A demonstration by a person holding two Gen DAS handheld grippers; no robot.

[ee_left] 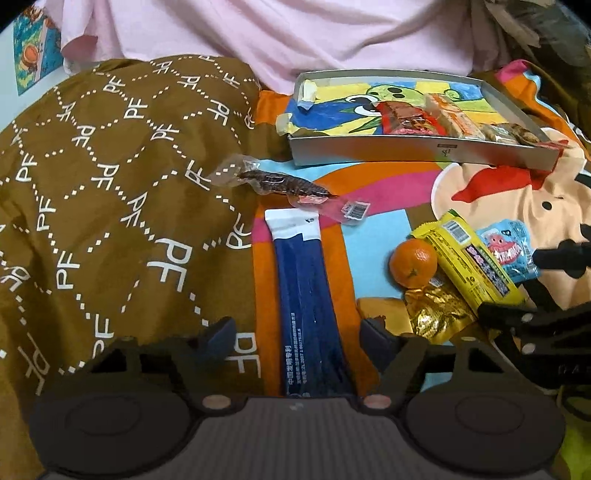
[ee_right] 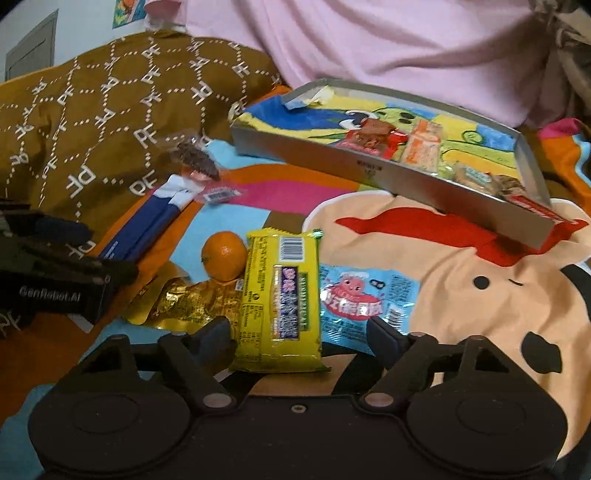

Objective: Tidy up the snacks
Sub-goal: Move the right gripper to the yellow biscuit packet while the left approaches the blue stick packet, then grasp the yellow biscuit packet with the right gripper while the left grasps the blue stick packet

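Observation:
My left gripper (ee_left: 297, 332) stands open astride a long dark blue stick packet (ee_left: 306, 295); its pads do not press on it. My right gripper (ee_right: 301, 332) is open around the near end of a yellow snack pack (ee_right: 280, 302), with a gap on the right side. Beside the yellow pack lie a tangerine (ee_right: 223, 254), a gold foil packet (ee_right: 184, 306) and a light blue packet (ee_right: 362, 299). A clear packet with a dark snack (ee_left: 284, 184) lies beyond the blue packet. A grey tray (ee_left: 406, 151) farther back holds several wrapped snacks.
Everything lies on a colourful cartoon bedsheet (ee_right: 461, 295). A brown quilt with white PF lettering (ee_left: 110, 203) bulges at the left, against the blue packet. Pink cloth (ee_left: 258, 33) hangs behind the tray. The two grippers are close side by side.

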